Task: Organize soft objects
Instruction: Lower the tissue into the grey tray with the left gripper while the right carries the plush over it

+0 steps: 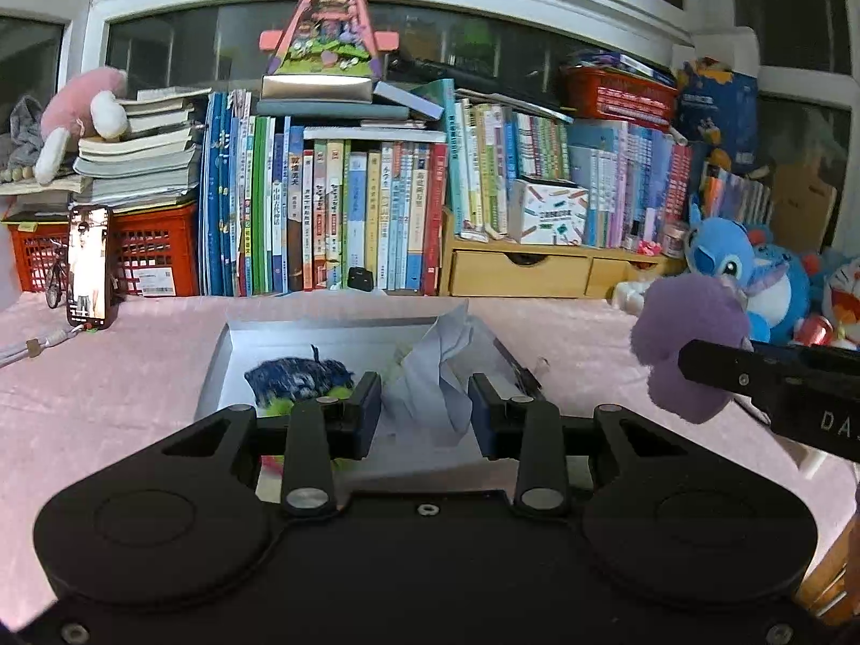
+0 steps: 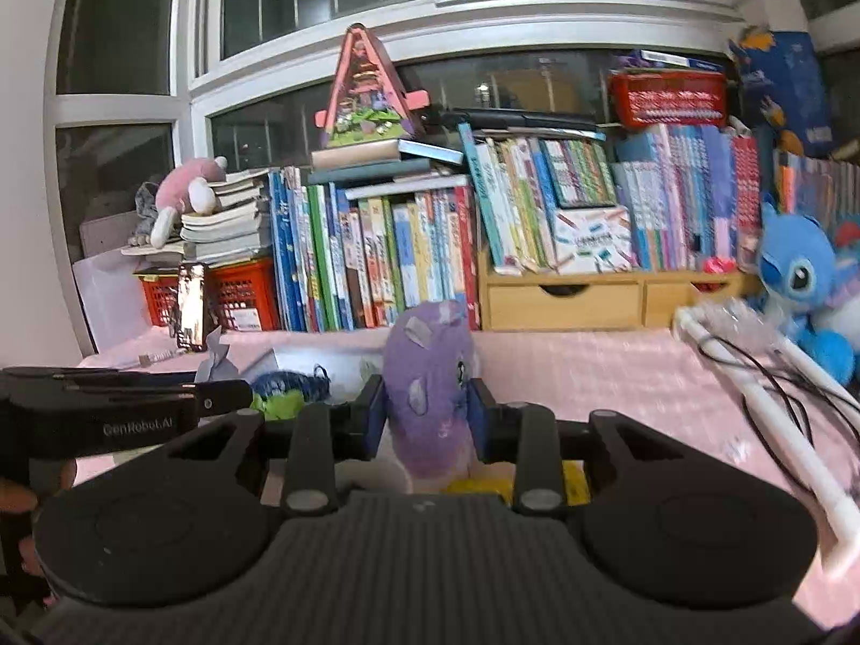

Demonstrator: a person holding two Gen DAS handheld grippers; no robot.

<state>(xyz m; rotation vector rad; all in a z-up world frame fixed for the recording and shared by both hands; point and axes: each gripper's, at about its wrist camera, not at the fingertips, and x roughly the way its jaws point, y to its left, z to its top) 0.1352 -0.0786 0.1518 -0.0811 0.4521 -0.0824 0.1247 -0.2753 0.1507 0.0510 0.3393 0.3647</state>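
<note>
A shallow silver box (image 1: 226,355) lies on the pink tablecloth. In it lie a dark blue and green fuzzy toy (image 1: 298,379) and crumpled white tissue paper (image 1: 435,381). My left gripper (image 1: 424,411) is open, low over the box's near edge, with the tissue between its fingers. My right gripper (image 2: 427,411) is shut on a purple plush toy (image 2: 430,392) and holds it above the table, right of the box. That toy also shows at the right of the left wrist view (image 1: 690,344). The fuzzy toy shows in the right wrist view (image 2: 290,389) too.
A wall of books (image 1: 376,215) and a wooden drawer unit (image 1: 521,271) stand along the table's back. A phone (image 1: 88,269) leans at the back left. Blue plush toys (image 1: 752,269) sit at the right. A white stand with black cable (image 2: 779,403) lies right.
</note>
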